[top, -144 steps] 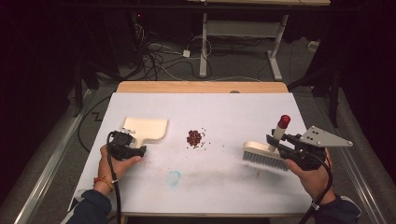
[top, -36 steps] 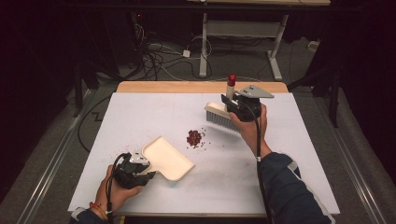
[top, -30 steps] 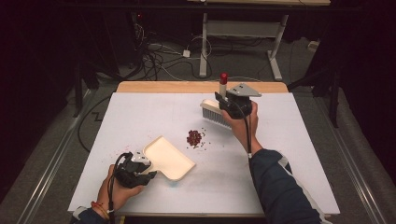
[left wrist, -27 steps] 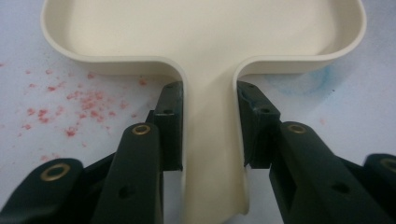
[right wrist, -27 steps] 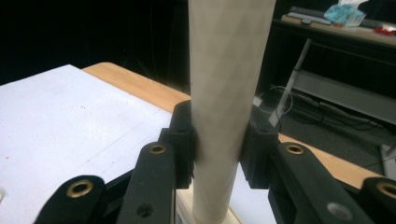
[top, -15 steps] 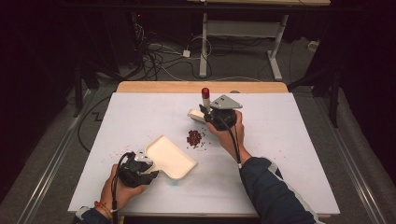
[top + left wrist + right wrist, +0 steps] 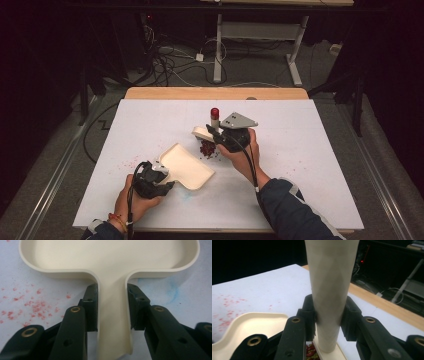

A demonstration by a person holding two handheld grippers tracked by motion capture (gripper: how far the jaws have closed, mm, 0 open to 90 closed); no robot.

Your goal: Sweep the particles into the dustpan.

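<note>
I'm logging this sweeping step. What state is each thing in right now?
Cream plastic dustpan: flat on the table, empty, handle clamped.
Cream hand brush with red-tipped handle: upright, head at the pile.
Red crumb pile: unswept.
Left gripper: shut on the dustpan.
Right gripper: shut on the brush.

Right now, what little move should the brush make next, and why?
Probably a short sweep toward the dustpan. The brush, held by the right gripper, sits at the red bits, and the left gripper holds the pan just beyond them.

Black left tool (image 7: 112, 312), brass-ringed screw holes; right tool (image 7: 223, 137) topped by grey triangular plate; dark blue sleeve (image 7: 292, 210).
</note>
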